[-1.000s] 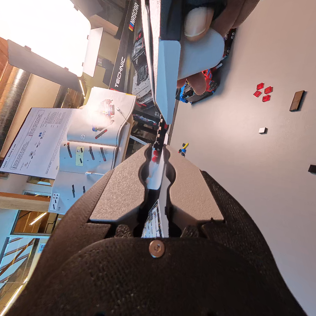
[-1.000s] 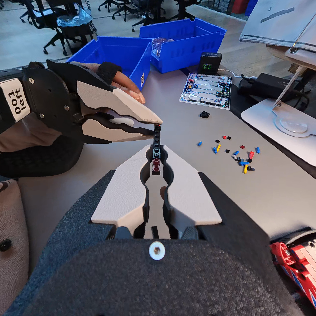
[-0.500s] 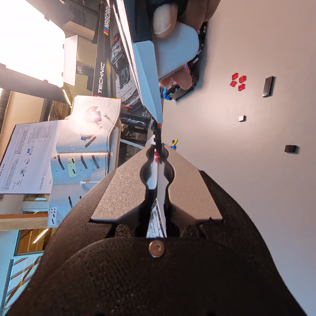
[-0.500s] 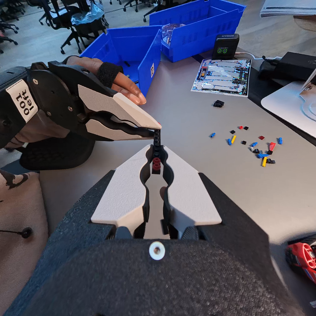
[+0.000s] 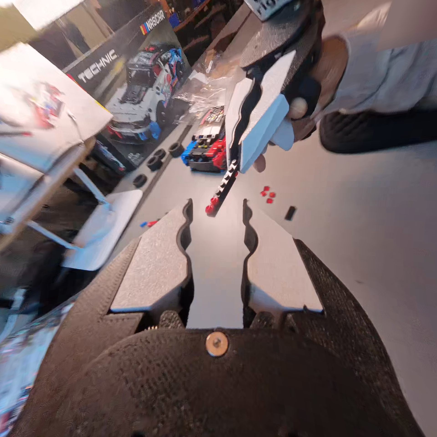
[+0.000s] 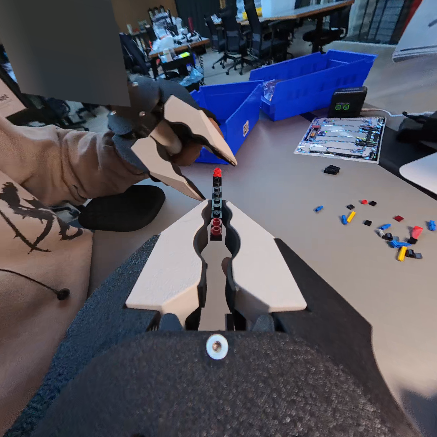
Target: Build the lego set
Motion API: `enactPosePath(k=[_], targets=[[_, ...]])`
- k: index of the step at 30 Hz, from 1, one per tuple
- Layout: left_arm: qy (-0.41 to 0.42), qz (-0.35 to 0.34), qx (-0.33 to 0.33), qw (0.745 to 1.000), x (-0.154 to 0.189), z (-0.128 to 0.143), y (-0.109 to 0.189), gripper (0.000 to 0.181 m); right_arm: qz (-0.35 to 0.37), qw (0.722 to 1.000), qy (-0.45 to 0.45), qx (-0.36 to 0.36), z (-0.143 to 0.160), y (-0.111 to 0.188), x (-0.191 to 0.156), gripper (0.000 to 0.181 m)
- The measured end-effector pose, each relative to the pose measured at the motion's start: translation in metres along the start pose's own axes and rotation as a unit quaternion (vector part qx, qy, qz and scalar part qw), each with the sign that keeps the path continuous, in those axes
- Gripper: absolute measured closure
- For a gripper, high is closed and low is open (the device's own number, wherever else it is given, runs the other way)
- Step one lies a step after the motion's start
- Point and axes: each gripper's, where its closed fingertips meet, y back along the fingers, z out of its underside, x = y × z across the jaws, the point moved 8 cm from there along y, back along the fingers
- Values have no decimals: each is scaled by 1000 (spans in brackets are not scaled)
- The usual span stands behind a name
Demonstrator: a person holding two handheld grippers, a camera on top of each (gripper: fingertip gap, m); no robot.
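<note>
Your right claw (image 6: 216,201) grips the black studded strip (image 6: 216,201), red studs seated; your left claw (image 5: 216,203) hangs open, empty; the half-built car (image 5: 205,151) and loose pieces (image 6: 390,234) await on the surface (image 6: 283,189).

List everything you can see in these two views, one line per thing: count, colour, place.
Plate: one, black, long, red studs on it, in right gripper.
Loose pieces: many, blue, black, red, yellow, scattered on table.
Red tiles: four, on table.
Bins: two, blue, far side of table.
Sticker sheet: one, shiny, near bins.
Car: one, part-built, red, blue, black, on table.
Tyres: four, black, by box.
Box: one, dark, standing behind car.
Table: one, grey.
Left gripper: open.
Right gripper: shut on plate.
</note>
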Motion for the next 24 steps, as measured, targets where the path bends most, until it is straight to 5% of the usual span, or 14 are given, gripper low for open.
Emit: enactPosePath(k=[1,4,10,20,24], targets=[[62,34,18,997,-3,1,2,139,-17,1000,0,12,1,3,0,176],[201,114,90,969,-5,4,5,145,-78,996,-21,49,3,9,-1,176],[314,185,144,920,-4,5,0,174,-148,979,-119,69,7,5,5,176],[475,217,188,831,-18,32,1,177,-81,990,-15,113,6,24,14,153],[486,221,192,824,-19,36,2,177,-69,991,-30,111,8,21,18,156]])
